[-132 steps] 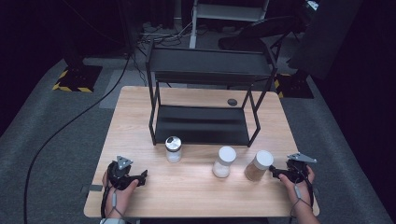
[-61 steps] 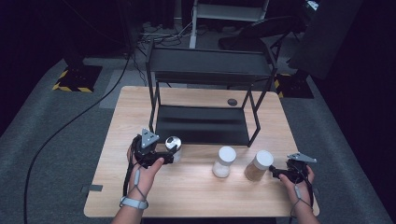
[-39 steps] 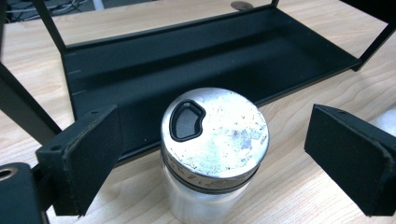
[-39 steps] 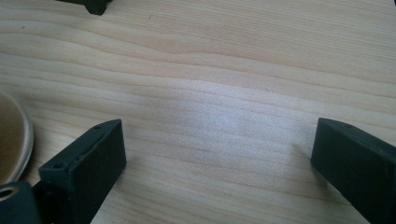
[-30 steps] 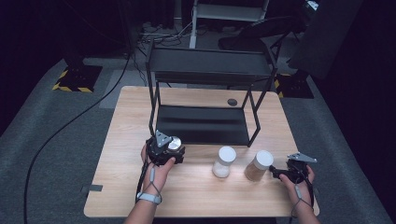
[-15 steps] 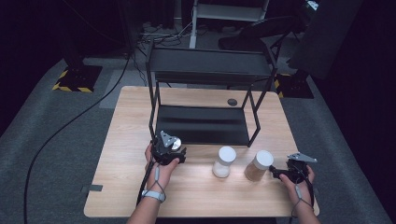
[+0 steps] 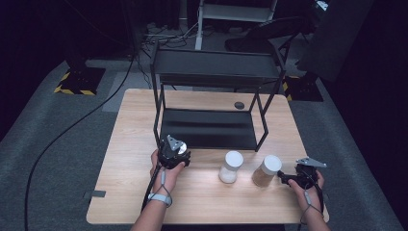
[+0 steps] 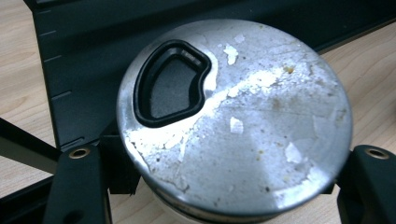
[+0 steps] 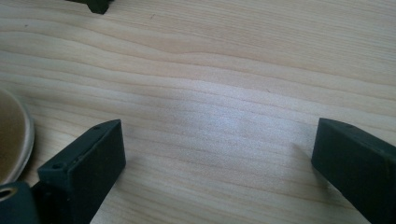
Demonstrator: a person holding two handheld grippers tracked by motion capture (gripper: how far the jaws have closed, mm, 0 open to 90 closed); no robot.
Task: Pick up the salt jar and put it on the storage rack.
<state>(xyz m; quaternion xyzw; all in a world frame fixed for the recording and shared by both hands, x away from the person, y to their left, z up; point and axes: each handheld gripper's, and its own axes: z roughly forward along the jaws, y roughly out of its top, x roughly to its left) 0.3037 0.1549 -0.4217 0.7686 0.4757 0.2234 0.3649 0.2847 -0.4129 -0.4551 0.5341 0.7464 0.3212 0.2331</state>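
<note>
A small jar with a scuffed metal lid [image 8: 243, 130] stands on the wooden table [image 7: 130, 130], just in front of the black rack's lower shelf [image 7: 211, 127]. My left gripper [image 8: 226, 156] comes down over the jar from above, its two jaws pressed against opposite sides under the lid. In the high view the left gripper [image 7: 176, 151] covers most of that jar [image 7: 182, 148]. My right gripper [image 7: 285, 179] rests open on the table at the right, beside a white-lidded jar of brown powder [image 7: 267, 171]. Bare wood lies between the jaws of the right gripper [image 9: 219, 135], and that jar's edge [image 9: 11, 135] shows at the left.
A white-lidded jar of pale contents [image 7: 231, 166] stands between the two grippers. The two-tier black rack has a top shelf [image 7: 216, 67] over the back half of the table. A small dark disc [image 7: 239, 105] lies behind the rack. Cables run over the floor.
My left gripper has travelled from the front left of the table up to the metal-lidded jar and now sits over it with the jaws on its sides. The right gripper has stayed put.
</note>
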